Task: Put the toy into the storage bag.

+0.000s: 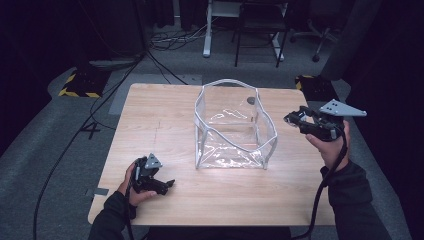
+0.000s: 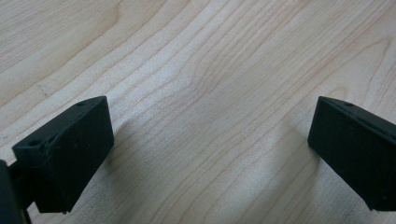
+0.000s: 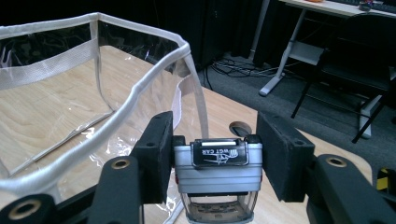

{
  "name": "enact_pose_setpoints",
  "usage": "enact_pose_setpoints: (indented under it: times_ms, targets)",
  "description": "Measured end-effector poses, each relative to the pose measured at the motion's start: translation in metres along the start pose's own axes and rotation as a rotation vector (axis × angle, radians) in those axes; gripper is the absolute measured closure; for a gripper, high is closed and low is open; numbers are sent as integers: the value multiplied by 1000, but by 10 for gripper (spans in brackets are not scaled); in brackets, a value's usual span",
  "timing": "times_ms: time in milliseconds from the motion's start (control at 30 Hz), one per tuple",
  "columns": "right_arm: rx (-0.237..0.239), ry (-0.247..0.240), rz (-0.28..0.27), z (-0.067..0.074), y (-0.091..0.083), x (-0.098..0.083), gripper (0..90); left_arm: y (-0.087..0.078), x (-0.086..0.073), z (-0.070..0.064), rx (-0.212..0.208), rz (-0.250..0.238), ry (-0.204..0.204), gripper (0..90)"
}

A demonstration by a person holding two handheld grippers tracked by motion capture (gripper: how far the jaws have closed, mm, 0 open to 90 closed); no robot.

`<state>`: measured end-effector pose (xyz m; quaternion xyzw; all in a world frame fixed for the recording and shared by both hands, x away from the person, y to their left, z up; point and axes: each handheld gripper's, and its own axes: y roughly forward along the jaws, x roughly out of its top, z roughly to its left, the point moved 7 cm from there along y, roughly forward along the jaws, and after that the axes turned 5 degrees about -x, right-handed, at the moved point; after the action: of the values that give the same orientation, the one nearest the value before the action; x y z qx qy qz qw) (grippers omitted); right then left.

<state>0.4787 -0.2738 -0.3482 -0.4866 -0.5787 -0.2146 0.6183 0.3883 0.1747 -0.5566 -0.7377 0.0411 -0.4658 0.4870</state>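
Note:
A clear plastic bag [image 1: 227, 81] with white trim stands open-topped in the middle of the wooden table [image 1: 150, 115]. My right gripper [image 1: 292, 119] is held in the air just right of the bag, level with its rim. In the right gripper view my right gripper [image 3: 217, 149] is shut on a small silver and black object [image 3: 218, 172] with a printed label, and the bag's white rim [image 3: 140, 84] lies close at the left. My left gripper [image 1: 167, 185] rests on the table's near left part. Its jaws stand wide open over bare wood [image 2: 210, 154].
A round dark grommet [image 1: 251, 100] sits in the tabletop behind the bag. Beyond the table are cables on the floor, a chair and white desk legs [image 1: 206, 30]. Yellow-and-black striped bases [image 1: 80, 85] stand at the far corners.

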Motion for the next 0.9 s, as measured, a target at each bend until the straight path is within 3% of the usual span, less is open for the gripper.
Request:
enact_pose_setpoints:
  times_ms: [533, 900]
  targets:
    - [14, -19, -39, 1, 1, 31, 485, 0, 0, 0, 0, 0, 0, 5]
    - [35, -34, -61, 13, 2, 51, 485, 0, 0, 0, 0, 0, 0, 5]
